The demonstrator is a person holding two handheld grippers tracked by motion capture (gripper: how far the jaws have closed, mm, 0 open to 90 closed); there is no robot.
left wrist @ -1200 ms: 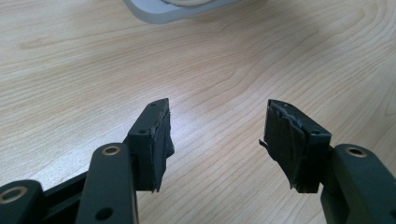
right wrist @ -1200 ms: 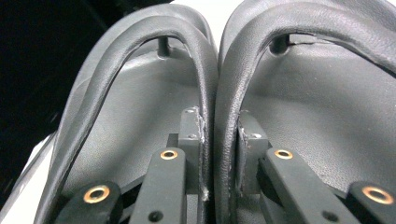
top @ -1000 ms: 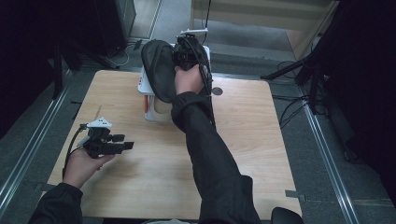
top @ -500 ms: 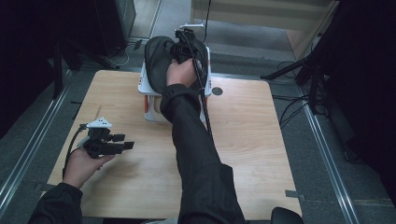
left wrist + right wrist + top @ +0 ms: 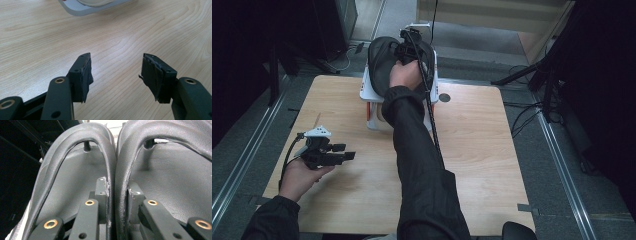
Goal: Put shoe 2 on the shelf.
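Right claw (image 5: 116,192) pinching sandal straps (image 5: 112,165), far table edge (image 5: 472,86)

**Our two arms: one reaching far, one resting near**

Our right arm (image 5: 417,150) stretches up the middle of the frame in a dark sleeve, its hand (image 5: 404,75) at the upper centre gripping the right claw (image 5: 116,192), whose jaws stand close together, pressed on the two black straps between them. Our left hand (image 5: 299,175) sits at the lower left, palm up, cradling the left claw (image 5: 116,72) roughly level, jaws spread wide with nothing between them.
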